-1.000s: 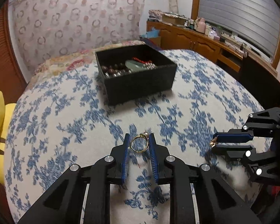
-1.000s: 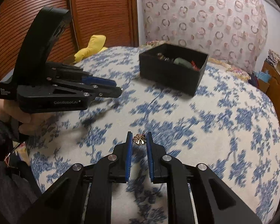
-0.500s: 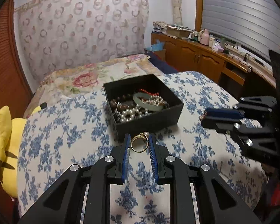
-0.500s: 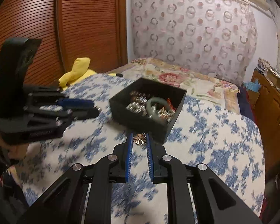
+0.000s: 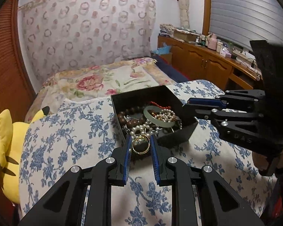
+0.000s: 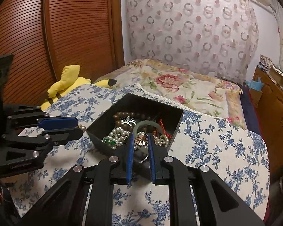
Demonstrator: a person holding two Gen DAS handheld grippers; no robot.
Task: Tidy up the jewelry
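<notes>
Both jaws are closed on jewelry: the left gripper (image 5: pixel 141 145) pinches a gold ring (image 5: pixel 140 146) between its blue pads, and the right gripper (image 6: pixel 140 141) clamps a clover-shaped charm (image 6: pixel 141 139). Just ahead of both pairs of fingertips sits the black box (image 5: pixel 176 138), heaped with pearls (image 5: pixel 141 128), brown beads (image 5: pixel 129 117) and a green bangle (image 5: pixel 156 116) on the blue-flowered cloth (image 5: pixel 69 131).

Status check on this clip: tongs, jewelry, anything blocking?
Left tongs shut on gold ring, at the black box near rim. Right tongs shut on clover charm, at the box too. Nothing blocking.
</notes>
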